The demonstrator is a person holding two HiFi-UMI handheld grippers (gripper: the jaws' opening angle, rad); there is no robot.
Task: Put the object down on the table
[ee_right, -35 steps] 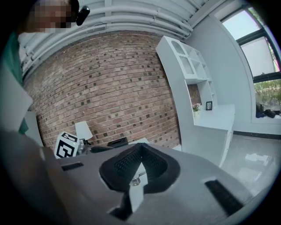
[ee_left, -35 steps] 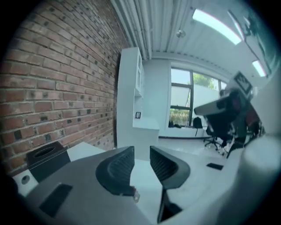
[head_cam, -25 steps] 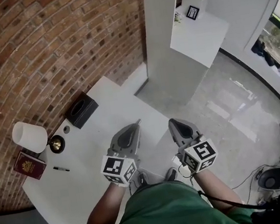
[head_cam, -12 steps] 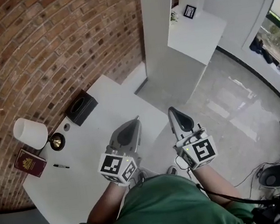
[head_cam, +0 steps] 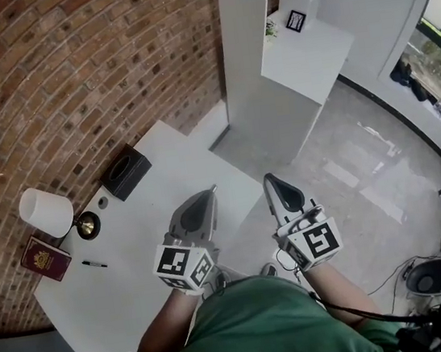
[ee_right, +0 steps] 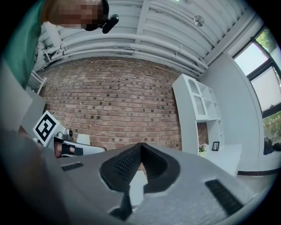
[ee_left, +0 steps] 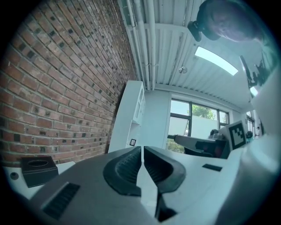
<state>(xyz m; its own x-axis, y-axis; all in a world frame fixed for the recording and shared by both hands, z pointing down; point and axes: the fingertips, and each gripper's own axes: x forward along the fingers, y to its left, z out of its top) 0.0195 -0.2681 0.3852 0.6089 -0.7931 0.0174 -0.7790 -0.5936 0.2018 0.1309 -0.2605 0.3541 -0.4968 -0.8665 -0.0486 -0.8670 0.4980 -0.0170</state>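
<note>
My left gripper (head_cam: 212, 188) hangs over the near right edge of the white table (head_cam: 139, 288), jaws shut with nothing between them. In the left gripper view its pads (ee_left: 127, 165) meet at the tip, and the left gripper (ee_left: 142, 150) points at the room, level with the far shelves. My right gripper (head_cam: 268, 179) hovers beside it, past the table's edge and over the floor, also shut and empty. In the right gripper view, the right gripper (ee_right: 140, 147) faces the brick wall. On the table lie a red passport (head_cam: 46, 258) and a black pen (head_cam: 94, 263).
A black tissue box (head_cam: 126, 173), a white lamp shade (head_cam: 46, 213) on a brass base (head_cam: 88, 225) and a small grey disc (head_cam: 102, 202) stand along the brick wall. A white shelf unit (head_cam: 301, 54) rises beyond the table. Cables and gear (head_cam: 430, 280) lie on the floor at right.
Both grippers have stayed side by side in front of the person. The right one has edged slightly forward. Nothing on the table has moved.
</note>
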